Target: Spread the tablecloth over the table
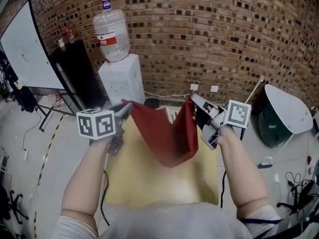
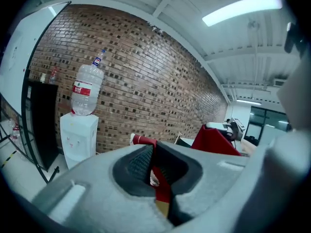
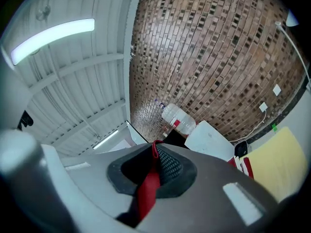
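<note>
We hold both bare forearms stretched forward and lifted over the pale yellow rectangular table [image 1: 149, 185], with our elbows near our body and the two hands well apart at about the same height. Our left gripper [image 1: 128, 106] points ahead and slightly downward, its marker cube turned toward us. Its jaws are pressed together on one upper corner of the red fabric tablecloth [image 1: 172, 136], and a strip of the red cloth runs down between the pads. Our right gripper [image 1: 192, 98] points roughly level toward the brown brick wall [image 1: 199, 34]. Its jaws pinch the other upper corner, with a red fold clamped between them. The tablecloth hangs between the two grippers in a sagging drape above the table's far half. Its lowest fold is near the tabletop, but we cannot tell whether it touches. Beyond the table, against the wall, stands a white water dispenser [image 1: 121, 81] topped by a clear plastic bottle [image 1: 110, 31].
</note>
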The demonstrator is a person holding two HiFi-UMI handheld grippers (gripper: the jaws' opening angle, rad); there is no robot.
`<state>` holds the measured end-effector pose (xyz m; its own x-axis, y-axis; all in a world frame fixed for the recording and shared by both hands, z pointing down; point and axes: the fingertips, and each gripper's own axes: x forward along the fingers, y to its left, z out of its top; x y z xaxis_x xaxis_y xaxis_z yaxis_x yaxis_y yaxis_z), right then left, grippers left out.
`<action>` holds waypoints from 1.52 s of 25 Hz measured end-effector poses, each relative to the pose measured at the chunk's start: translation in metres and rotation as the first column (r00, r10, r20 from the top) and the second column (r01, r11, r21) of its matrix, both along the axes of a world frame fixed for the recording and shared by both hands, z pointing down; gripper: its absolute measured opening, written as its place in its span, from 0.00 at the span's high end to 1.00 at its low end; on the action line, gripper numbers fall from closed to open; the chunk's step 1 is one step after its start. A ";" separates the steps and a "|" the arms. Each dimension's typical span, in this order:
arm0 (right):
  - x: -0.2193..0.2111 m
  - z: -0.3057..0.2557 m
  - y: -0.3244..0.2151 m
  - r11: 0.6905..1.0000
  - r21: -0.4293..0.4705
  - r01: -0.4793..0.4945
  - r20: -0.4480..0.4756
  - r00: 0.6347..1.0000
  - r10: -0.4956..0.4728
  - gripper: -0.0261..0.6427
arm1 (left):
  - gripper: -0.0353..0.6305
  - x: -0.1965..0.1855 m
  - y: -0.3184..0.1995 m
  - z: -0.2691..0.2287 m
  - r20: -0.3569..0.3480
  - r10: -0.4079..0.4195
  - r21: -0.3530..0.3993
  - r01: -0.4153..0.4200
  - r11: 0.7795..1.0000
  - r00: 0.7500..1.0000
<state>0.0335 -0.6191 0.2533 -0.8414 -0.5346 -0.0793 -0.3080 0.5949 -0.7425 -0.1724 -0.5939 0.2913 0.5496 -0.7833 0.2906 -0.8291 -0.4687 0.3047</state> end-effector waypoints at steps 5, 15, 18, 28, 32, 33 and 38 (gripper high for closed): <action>0.006 -0.021 -0.069 0.998 0.054 -0.030 -0.045 0.998 0.033 0.95 | 0.94 0.002 -0.053 -0.016 0.010 -0.016 0.016 0.015 1.000 1.000; 0.014 0.001 -0.184 0.986 0.043 -0.162 -0.165 0.972 0.167 0.95 | 0.93 -0.053 -0.160 -0.003 0.050 -0.065 -0.031 0.067 0.997 0.997; 0.023 0.011 -0.212 0.978 0.036 -0.205 -0.194 0.959 0.208 0.95 | 0.94 -0.071 -0.194 0.003 0.057 -0.085 -0.041 0.088 0.995 0.995; 0.054 0.048 -0.275 0.934 0.007 -0.357 -0.219 0.911 0.350 0.95 | 0.94 -0.131 -0.254 0.053 0.077 -0.153 -0.090 0.160 0.983 0.985; 0.059 0.068 -0.282 0.923 -0.020 -0.385 -0.237 0.898 0.370 0.95 | 0.94 -0.141 -0.258 0.082 0.072 -0.166 -0.145 0.175 0.974 0.984; 0.062 0.073 -0.284 0.917 -0.029 -0.399 -0.241 0.893 0.381 0.95 | 0.94 -0.144 -0.259 0.086 0.068 -0.171 -0.155 0.180 0.971 0.983; 0.080 0.087 -0.280 0.892 -0.051 -0.449 -0.249 0.870 0.424 0.95 | 0.94 -0.156 -0.260 0.091 0.052 -0.182 -0.152 0.188 0.970 0.982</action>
